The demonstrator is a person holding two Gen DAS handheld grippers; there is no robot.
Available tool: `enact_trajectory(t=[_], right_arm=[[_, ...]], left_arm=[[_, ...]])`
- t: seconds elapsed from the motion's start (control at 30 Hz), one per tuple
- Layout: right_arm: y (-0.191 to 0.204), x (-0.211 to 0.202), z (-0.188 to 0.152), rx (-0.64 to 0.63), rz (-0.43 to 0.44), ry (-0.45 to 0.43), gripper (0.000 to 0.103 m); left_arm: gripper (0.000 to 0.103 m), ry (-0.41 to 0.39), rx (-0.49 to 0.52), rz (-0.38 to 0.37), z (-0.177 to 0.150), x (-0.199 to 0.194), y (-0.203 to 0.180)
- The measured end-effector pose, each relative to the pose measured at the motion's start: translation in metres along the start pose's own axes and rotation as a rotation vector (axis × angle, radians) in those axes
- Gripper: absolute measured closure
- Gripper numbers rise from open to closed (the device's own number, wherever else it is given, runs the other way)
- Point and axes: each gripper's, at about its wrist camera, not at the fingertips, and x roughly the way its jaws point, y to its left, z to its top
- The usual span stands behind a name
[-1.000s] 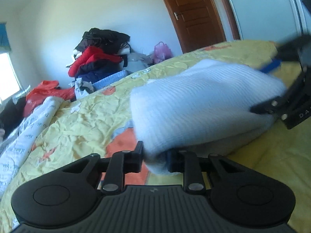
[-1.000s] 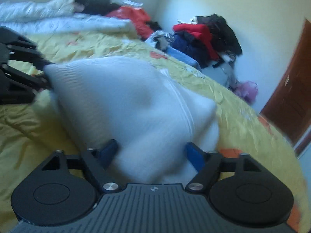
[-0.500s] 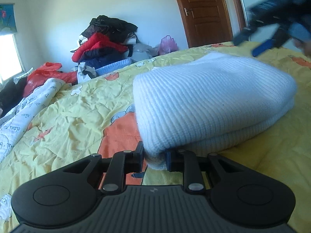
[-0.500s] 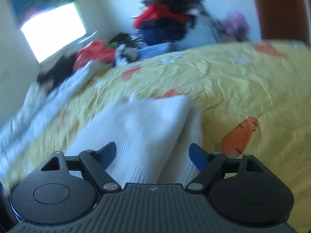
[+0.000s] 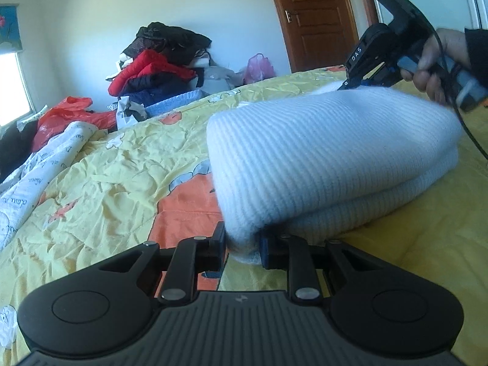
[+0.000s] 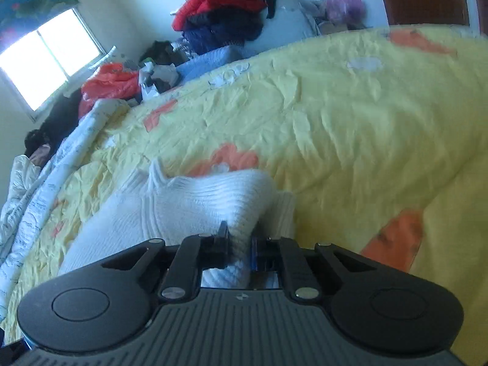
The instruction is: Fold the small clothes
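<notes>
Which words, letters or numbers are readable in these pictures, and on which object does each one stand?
"DAS": white letters on the black body of the right gripper, seen from the left wrist.
Dark printed writing on the white quilt: too small and warped to read.
Small emblem on each camera's own gripper mount: a logo, no letters.
Nothing else is readable.

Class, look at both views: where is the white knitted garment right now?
The white knitted garment lies folded on the yellow bedsheet, pinched by the left gripper at its near corner and the right gripper at another.
</notes>
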Motion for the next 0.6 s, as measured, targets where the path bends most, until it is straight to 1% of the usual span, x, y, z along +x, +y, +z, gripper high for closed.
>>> enact_trajectory(t=[0.07,0.1,0.13,0.23,0.27,0.3,0.33,0.37,0.43,0.47,0.53,0.6], right_arm=[[0.011,-0.004,-0.004,-0.043,-0.033,-0.014,0.089],[0.016,-0.004,-0.006,-0.059,-0.052,-0.019,0.08],[0.019,-0.004,-0.006,-0.063,-0.07,-0.027,0.078],[0.021,-0.016,-0.009,-0.023,-0.068,-0.056,0.064],[0.022,-0.028,-0.012,-0.008,-0.082,-0.073,0.057],[0.027,-0.041,-0.017,-0.002,-0.089,-0.099,0.054],[0.032,-0.058,-0.025,-0.011,-0.081,-0.135,0.055],[0.039,-0.078,-0.033,-0.04,-0.059,-0.178,0.054],[0.055,-0.106,-0.051,-0.092,-0.024,-0.228,0.047],[0.066,-0.118,-0.062,-0.125,0.007,-0.234,0.043],[0.084,-0.126,-0.077,-0.201,0.051,-0.222,0.042],[0.101,-0.119,-0.086,-0.28,0.055,-0.199,0.042]], left_arm=[[0.081,0.002,-0.002,0.0,0.0,0.001,0.001],[0.081,0.003,-0.002,-0.001,0.0,0.001,0.0],[0.081,0.003,-0.001,-0.001,0.0,0.002,-0.001],[0.081,-0.005,-0.005,0.001,0.0,-0.002,-0.001],[0.081,-0.006,-0.011,0.001,0.0,-0.005,0.0],[0.081,-0.005,-0.024,-0.005,0.0,-0.013,0.002],[0.08,-0.007,-0.043,-0.018,0.0,-0.02,0.005],[0.08,-0.014,-0.067,-0.048,-0.001,-0.032,0.009],[0.08,-0.057,-0.099,-0.112,-0.002,-0.053,0.017],[0.08,-0.084,-0.109,-0.142,-0.001,-0.061,0.02],[0.08,-0.127,-0.107,-0.179,0.008,-0.069,0.019],[0.079,-0.166,-0.067,-0.179,0.024,-0.061,0.009]])
